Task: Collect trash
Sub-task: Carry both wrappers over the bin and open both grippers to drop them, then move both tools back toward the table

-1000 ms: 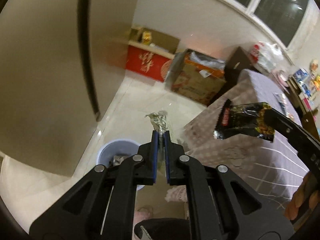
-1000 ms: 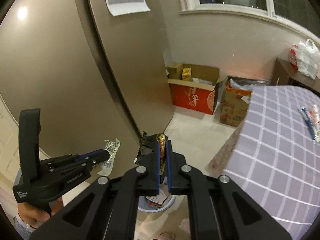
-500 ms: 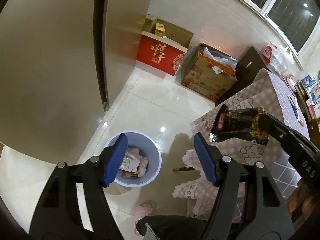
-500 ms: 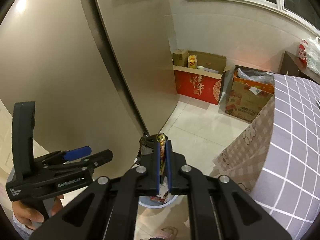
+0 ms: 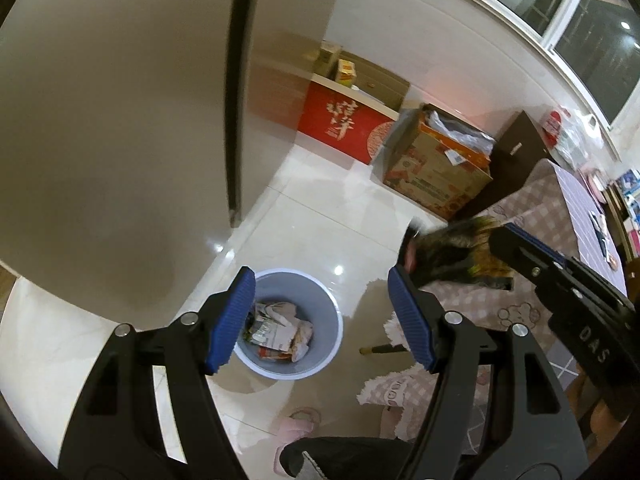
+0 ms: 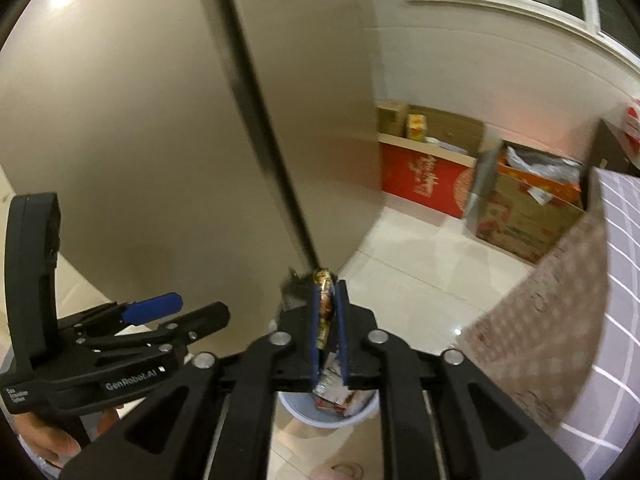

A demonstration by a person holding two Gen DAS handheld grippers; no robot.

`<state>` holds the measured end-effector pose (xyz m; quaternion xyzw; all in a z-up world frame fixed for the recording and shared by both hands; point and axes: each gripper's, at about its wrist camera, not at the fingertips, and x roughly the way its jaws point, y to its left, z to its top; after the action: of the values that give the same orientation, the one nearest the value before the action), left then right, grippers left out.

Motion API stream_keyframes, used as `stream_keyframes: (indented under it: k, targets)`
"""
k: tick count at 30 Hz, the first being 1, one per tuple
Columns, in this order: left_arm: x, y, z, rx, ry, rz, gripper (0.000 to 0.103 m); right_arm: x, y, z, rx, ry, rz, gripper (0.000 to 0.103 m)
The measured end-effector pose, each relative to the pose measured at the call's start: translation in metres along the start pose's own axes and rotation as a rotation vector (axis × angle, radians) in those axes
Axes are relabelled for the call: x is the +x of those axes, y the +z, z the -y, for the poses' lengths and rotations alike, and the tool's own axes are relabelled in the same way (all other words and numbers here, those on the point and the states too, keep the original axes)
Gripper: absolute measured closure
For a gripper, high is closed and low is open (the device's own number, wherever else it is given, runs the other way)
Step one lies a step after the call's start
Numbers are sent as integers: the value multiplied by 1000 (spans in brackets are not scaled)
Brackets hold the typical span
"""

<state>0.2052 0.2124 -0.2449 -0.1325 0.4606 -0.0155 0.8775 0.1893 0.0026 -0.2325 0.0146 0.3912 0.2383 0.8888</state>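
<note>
A pale blue trash bin (image 5: 326, 322) stands on the tiled floor, with several crumpled wrappers (image 5: 280, 330) inside. My left gripper (image 5: 322, 322) is open and empty, its blue pads spread wide above the bin. My right gripper (image 6: 329, 296) is shut on a dark snack wrapper (image 6: 325, 304) and holds it above the bin (image 6: 352, 416). In the left wrist view the right gripper (image 5: 496, 242) comes in from the right with the blurred wrapper (image 5: 444, 254). The left gripper also shows at the left of the right wrist view (image 6: 192, 312).
A large beige fridge (image 5: 120, 120) stands close on the left. A red box (image 5: 344, 128) and an open cardboard box (image 5: 436, 172) sit by the far wall. A table with a checked cloth (image 5: 556, 224) is at the right. Pink slippers (image 5: 296, 428) lie on the floor.
My left gripper opened and the clear crumpled wrapper it held is gone from its fingers. The right gripper with the dark wrapper has moved closer over the bin.
</note>
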Motion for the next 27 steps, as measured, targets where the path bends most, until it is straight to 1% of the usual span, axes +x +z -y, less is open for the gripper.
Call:
stream_keyframes:
  k: [1, 3, 7, 15, 18, 21, 23, 27]
  targets:
    - [-1, 0, -2, -3, 4, -1, 35, -1, 0, -2, -8, -7, 10, 59]
    - [-3, 0, -6, -9, 10, -3, 35, -4, 0, -7, -21, -10, 28, 59]
    - [-7, -1, -8, -19, 14, 0, 35, -9, 0, -7, -14, 1, 29, 59]
    - [-16, -4, 14, 5, 1, 9, 34, -34, -3, 16, 23, -28, 42, 59]
    - [-24, -4, 32, 30, -15, 19, 33, -50, -3, 30, 45, -35, 53, 59]
    - [-30, -2, 58, 66, -34, 28, 33, -66, -2, 46, 56, -47, 67, 59]
    - [-35, 0, 80, 96, -48, 38, 32, -82, -2, 60, 70, -60, 80, 58]
    - [-39, 8, 142, 160, -100, 45, 31, -121, -2, 104, 109, -108, 110, 56]
